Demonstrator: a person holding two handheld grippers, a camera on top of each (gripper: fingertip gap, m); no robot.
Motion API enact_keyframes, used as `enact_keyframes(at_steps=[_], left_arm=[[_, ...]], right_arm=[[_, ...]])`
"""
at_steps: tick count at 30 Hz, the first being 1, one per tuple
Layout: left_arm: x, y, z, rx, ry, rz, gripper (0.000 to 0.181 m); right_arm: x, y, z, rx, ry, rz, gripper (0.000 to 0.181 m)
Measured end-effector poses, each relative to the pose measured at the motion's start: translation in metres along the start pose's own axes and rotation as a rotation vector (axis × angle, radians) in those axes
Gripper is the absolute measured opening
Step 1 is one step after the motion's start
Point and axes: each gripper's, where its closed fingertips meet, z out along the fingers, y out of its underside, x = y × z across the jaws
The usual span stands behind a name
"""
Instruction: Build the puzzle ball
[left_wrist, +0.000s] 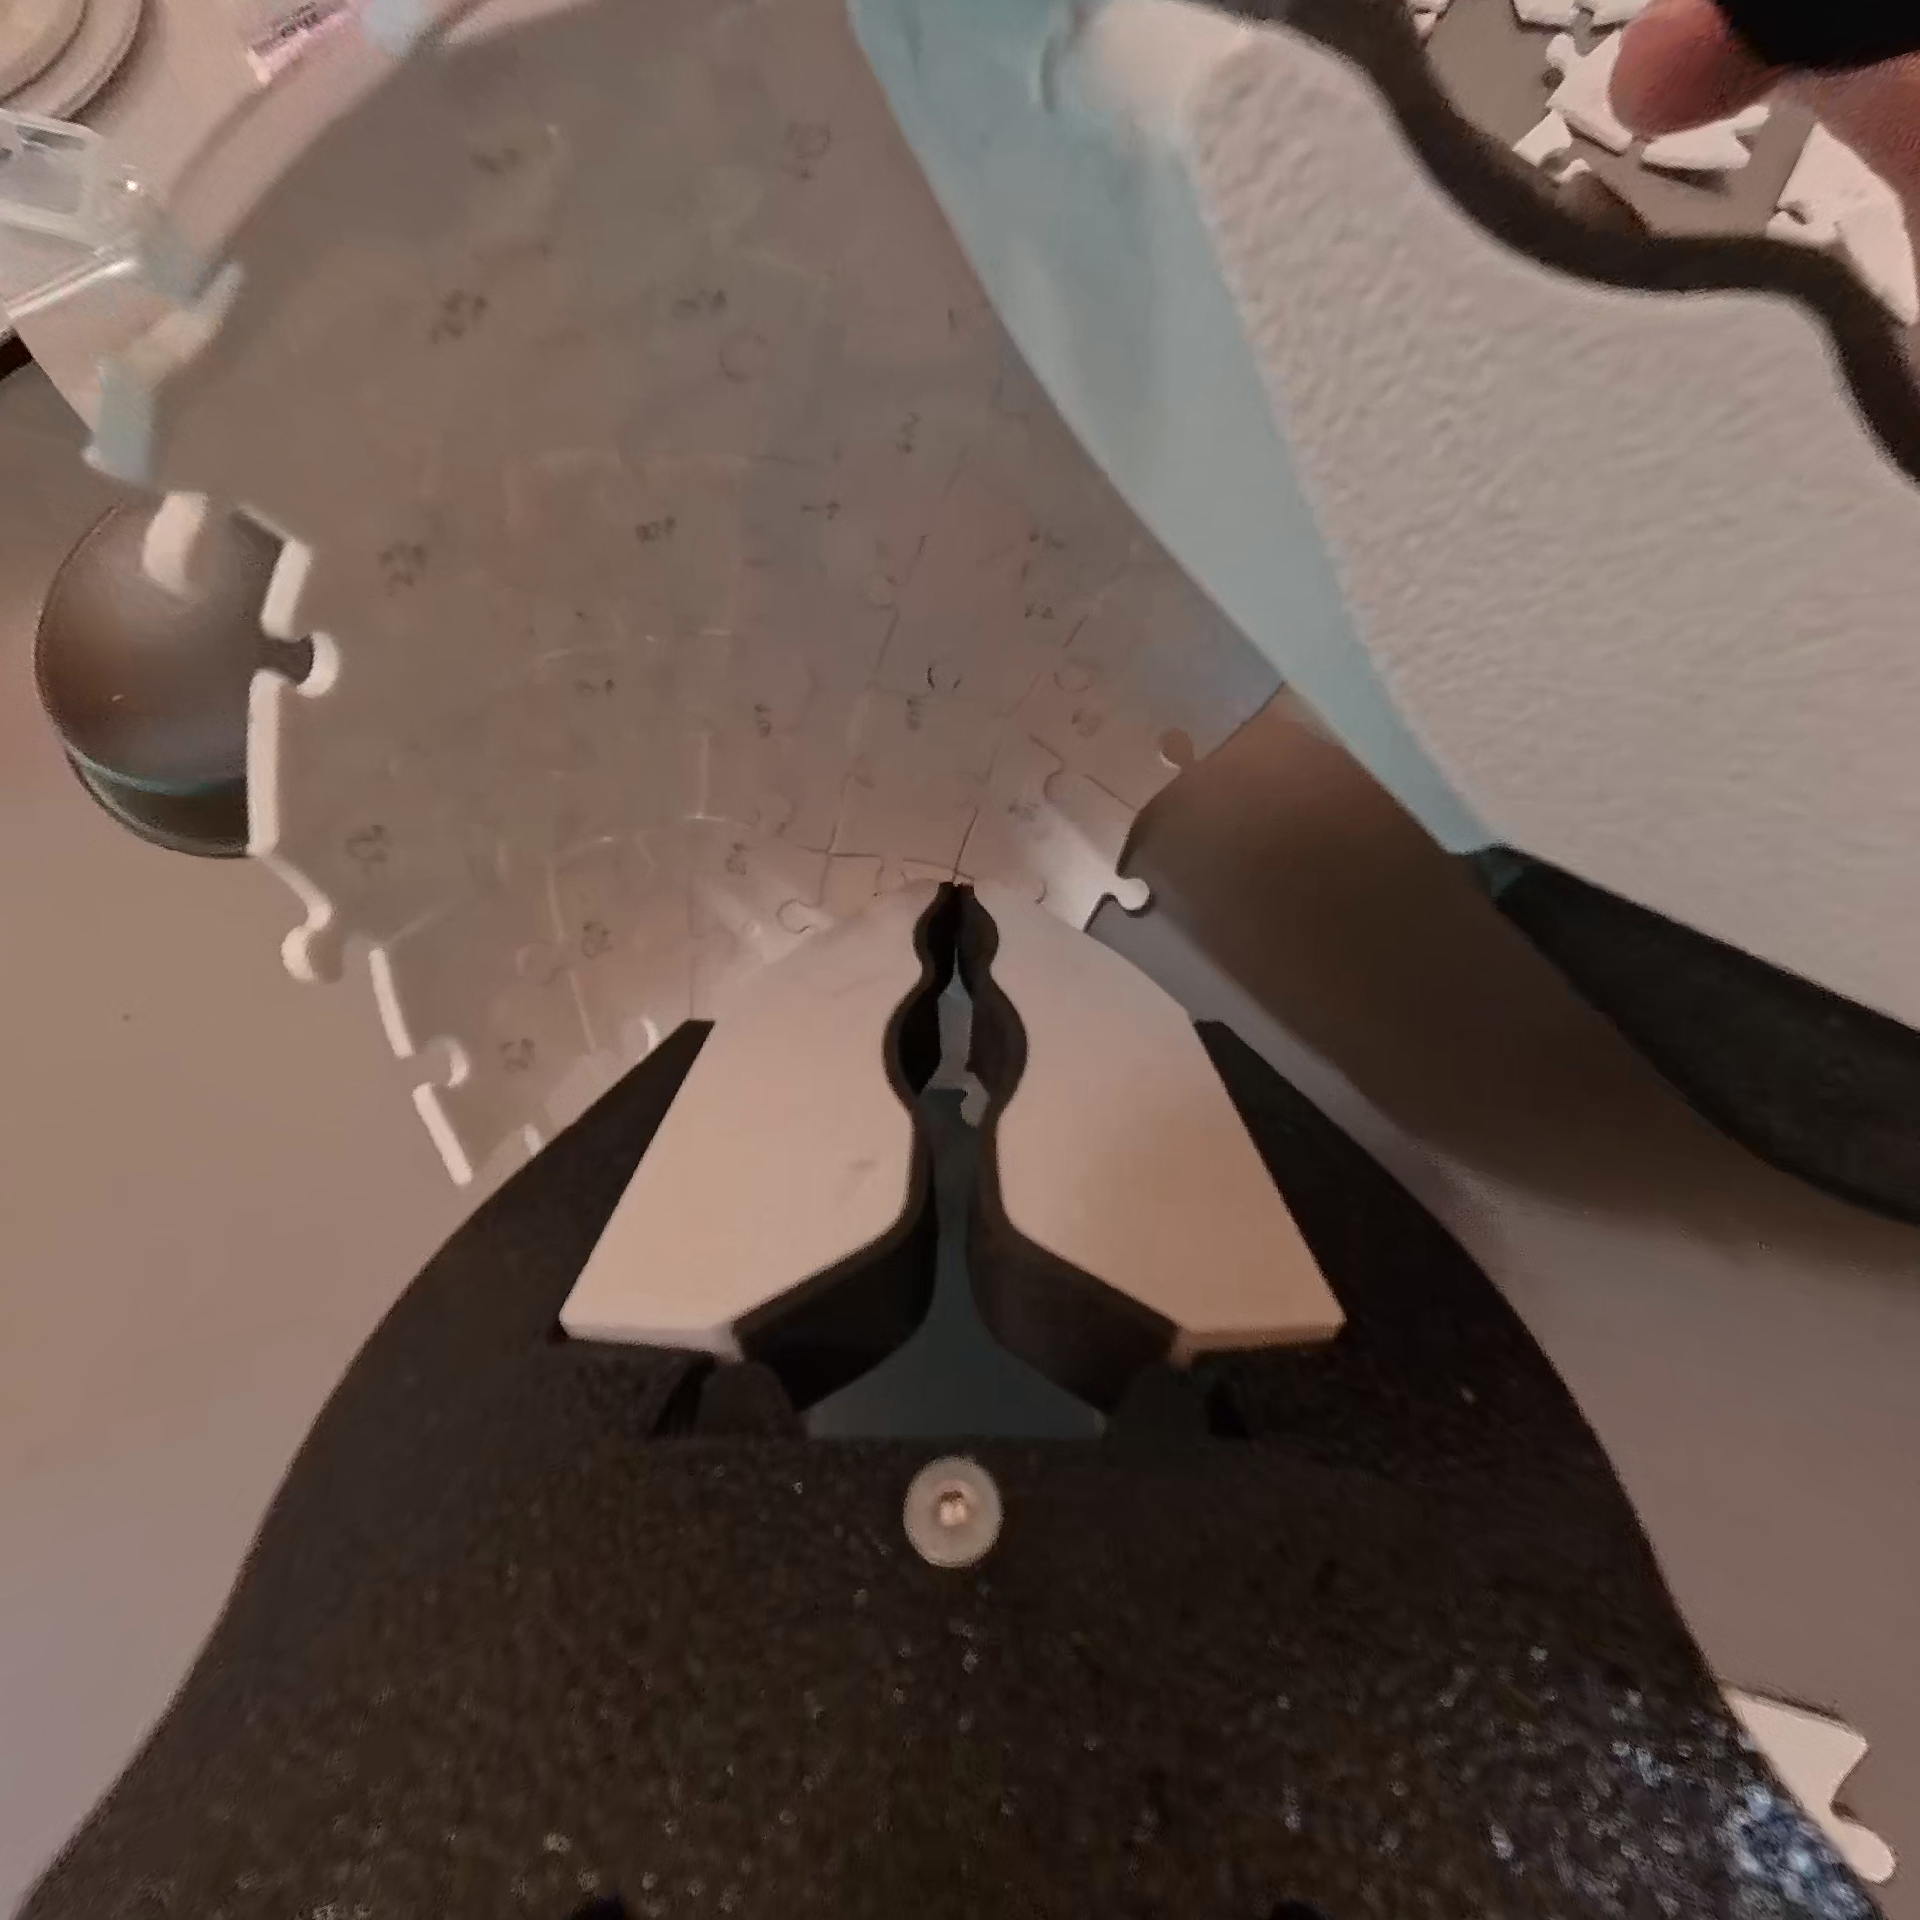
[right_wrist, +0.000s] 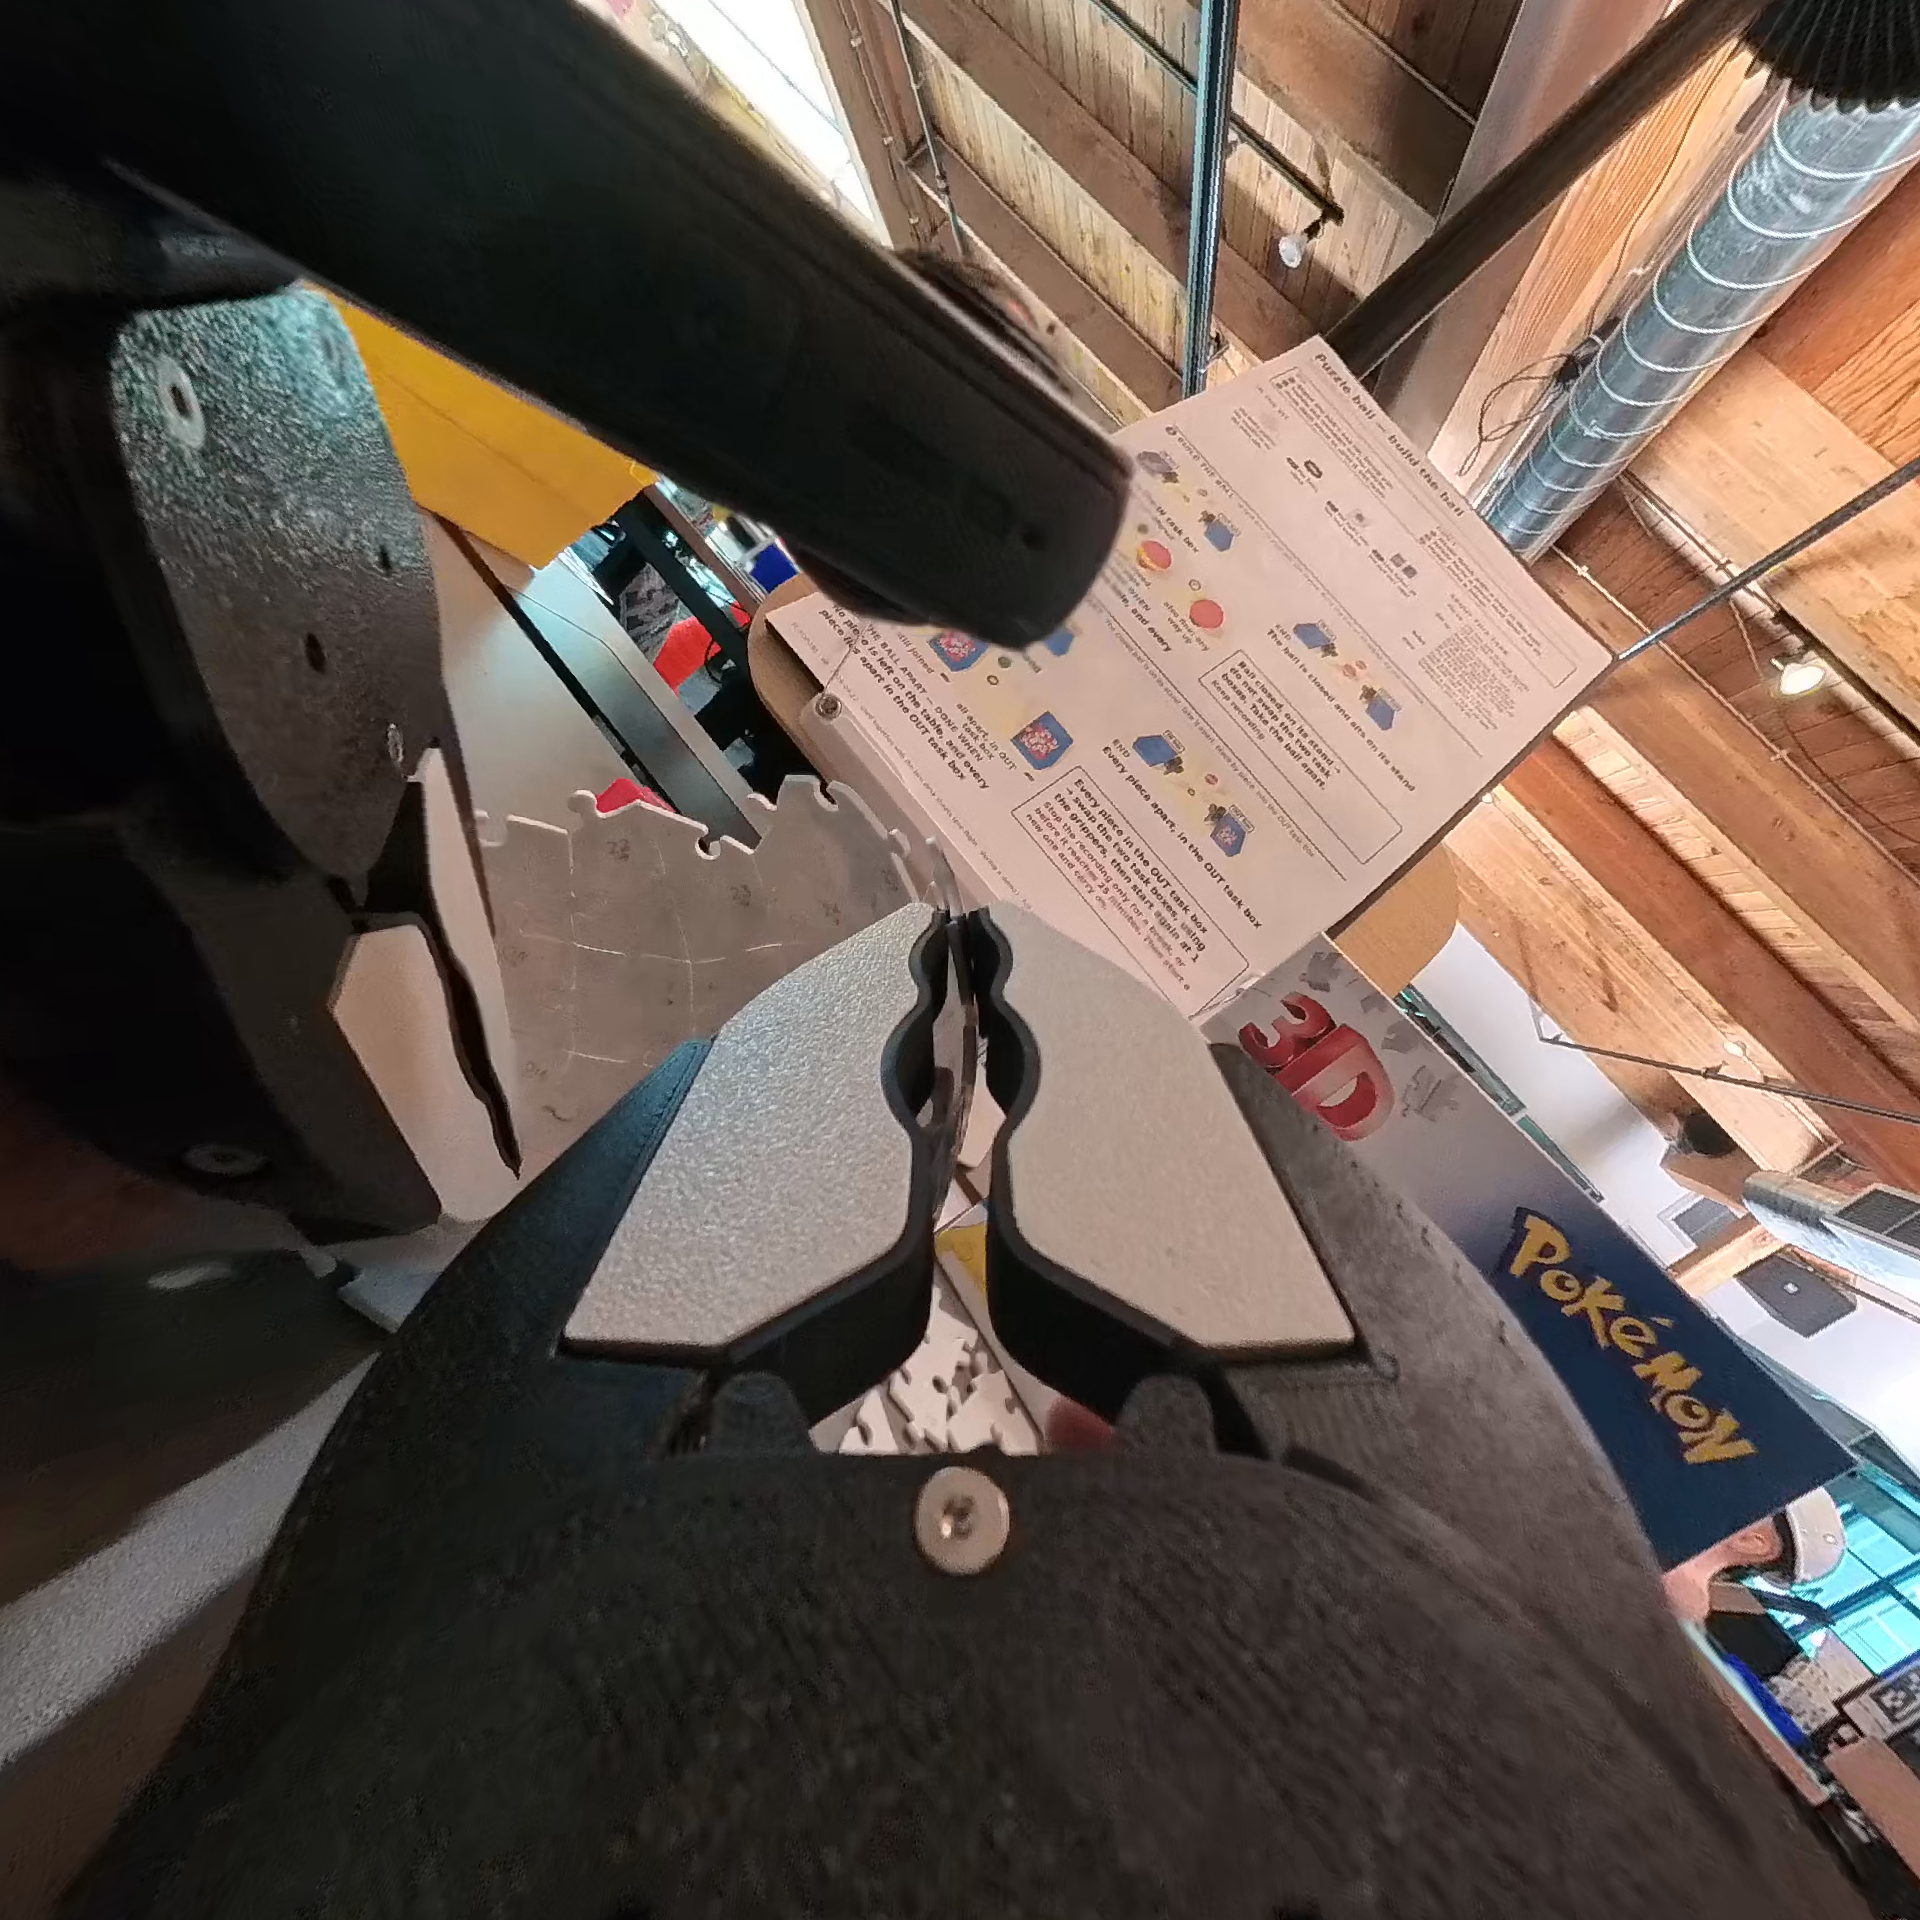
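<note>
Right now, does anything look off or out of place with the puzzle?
Nothing looks damaged. The curved white shell of joined puzzle pieces is only partly built, its lower-left rim jagged with open tabs, and one loose white piece lies apart beside the left tongs.

A: Overhead — wooden ceiling beams (right_wrist: 1714, 790), a ribbed silver duct (right_wrist: 1704, 312), one small hanging bulb (right_wrist: 1291, 247).

B: Noted. Printed instruction sheet (right_wrist: 1299, 665) on a board, tilted. Beneath it, a blue box (right_wrist: 1621, 1340) with red and yellow lettering.

A: Other view — grey surface (left_wrist: 156, 1195), a dark rounded knob (left_wrist: 145, 665) at left, clear plastic container (left_wrist: 62, 208) in the top corner, blurred.
</note>
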Motion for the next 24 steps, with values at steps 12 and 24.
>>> enact_keyframes(at_steps=[12,24], left_arm=[[-0.017,-0.021,-0.03,0.177,-0.017,-0.065,0.0],[-0.011,0.0,-0.023,0.072,-0.028,0.117,0.0]], right_arm=[[0.002,0.002,0.0,-0.007,0.007,-0.007,0.004],[-0.001,-0.005,-0.001,0.012,0.0,-0.053,0.004]])
